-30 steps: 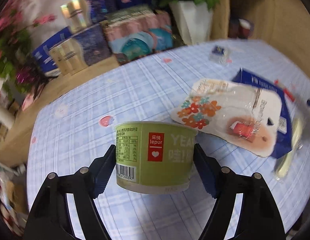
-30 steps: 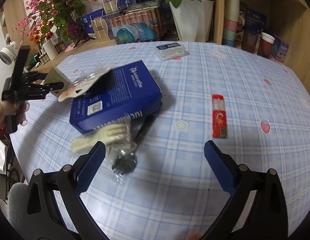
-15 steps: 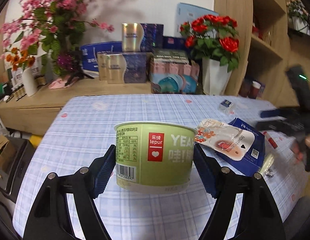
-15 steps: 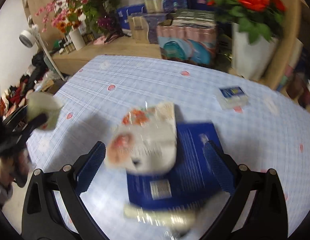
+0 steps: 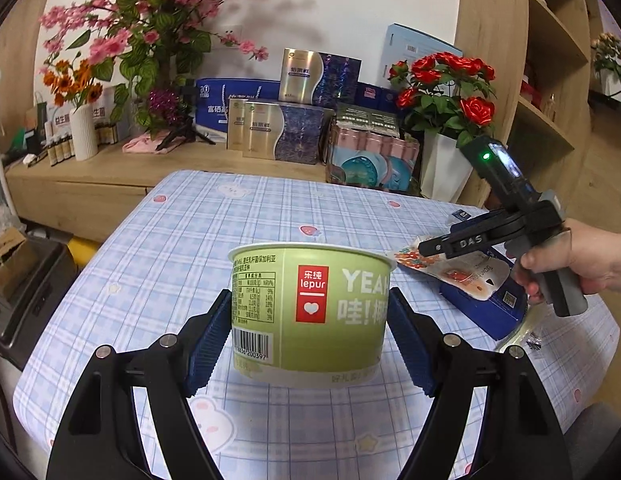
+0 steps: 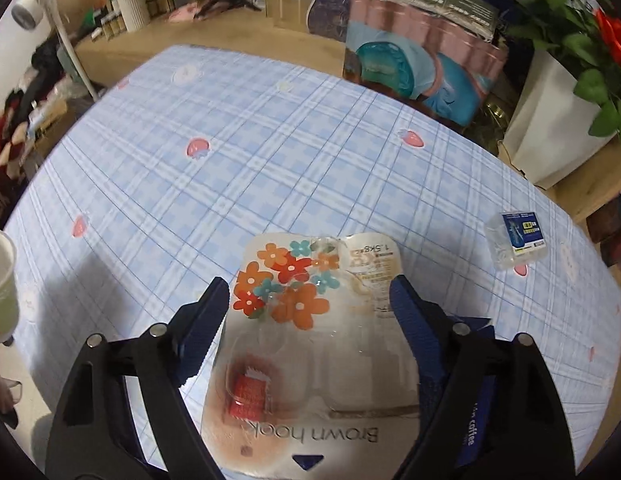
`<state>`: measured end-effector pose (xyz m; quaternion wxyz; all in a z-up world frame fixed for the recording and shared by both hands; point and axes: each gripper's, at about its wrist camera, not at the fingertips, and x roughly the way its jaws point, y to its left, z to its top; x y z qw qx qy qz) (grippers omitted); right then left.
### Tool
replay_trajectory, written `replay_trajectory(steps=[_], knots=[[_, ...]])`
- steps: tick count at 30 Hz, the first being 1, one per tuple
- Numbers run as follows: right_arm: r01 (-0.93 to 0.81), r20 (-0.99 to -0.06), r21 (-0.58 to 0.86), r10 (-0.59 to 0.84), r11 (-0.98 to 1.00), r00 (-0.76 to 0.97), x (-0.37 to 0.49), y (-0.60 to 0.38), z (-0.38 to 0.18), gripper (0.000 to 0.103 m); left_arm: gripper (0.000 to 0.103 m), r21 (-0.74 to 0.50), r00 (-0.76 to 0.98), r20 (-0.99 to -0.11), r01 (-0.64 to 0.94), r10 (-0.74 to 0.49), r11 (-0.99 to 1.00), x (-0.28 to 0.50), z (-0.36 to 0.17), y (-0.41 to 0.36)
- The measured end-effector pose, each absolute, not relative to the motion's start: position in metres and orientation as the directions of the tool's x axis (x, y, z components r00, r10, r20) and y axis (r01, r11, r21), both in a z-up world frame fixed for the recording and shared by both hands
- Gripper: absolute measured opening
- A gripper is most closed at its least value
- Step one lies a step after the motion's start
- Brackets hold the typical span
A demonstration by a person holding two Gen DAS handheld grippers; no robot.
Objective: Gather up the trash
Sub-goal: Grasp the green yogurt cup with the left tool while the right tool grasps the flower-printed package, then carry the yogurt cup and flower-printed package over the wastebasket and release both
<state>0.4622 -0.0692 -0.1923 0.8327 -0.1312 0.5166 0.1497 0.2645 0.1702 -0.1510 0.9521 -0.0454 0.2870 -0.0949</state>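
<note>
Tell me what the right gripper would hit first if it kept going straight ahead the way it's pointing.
Probably the flowered plastic hook package lying between the right gripper fingers; past it, only bare blue checked tablecloth, though its height above the package is unclear.

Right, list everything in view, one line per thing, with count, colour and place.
green paper yogurt tub: one, green with red label, held above the table's near edge
flowered plastic hook package: one, clear and white with orange flowers, on the blue box
blue cardboard coffee box: one, dark blue, table's right side
small clear plastic case: one, clear with blue label, far right of the table
blue checked tablecloth: one, pale blue, covering the table
left gripper: black with blue pads, shut on the tub
right gripper: open, straddling the package
right hand: gripping the handle
</note>
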Motion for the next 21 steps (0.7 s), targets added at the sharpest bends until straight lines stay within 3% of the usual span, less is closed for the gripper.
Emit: replay_trajectory(steps=[5, 10, 21], knots=[[-0.366, -0.916, -0.086, 0.071, 0.927, 0.395, 0.466, -0.07, -0.205, 0.06, 0.074, -0.147, 0.826, -0.521, 0.164, -0.217, 0.976, 0.257, -0.147, 0.169], [-0.378, -0.9, -0.068, 0.107, 0.923, 0.423, 0.454, -0.078, -0.2, 0.058, 0.074, -0.15, 0.834, -0.504, 0.173, -0.226, 0.973, 0.25, -0.142, 0.163], [-0.376, -0.763, -0.066, 0.196, 0.924, 0.615, 0.387, -0.112, -0.15, 0.058, 0.074, -0.132, 0.859, -0.451, 0.203, -0.241, 0.97, 0.217, -0.107, 0.137]])
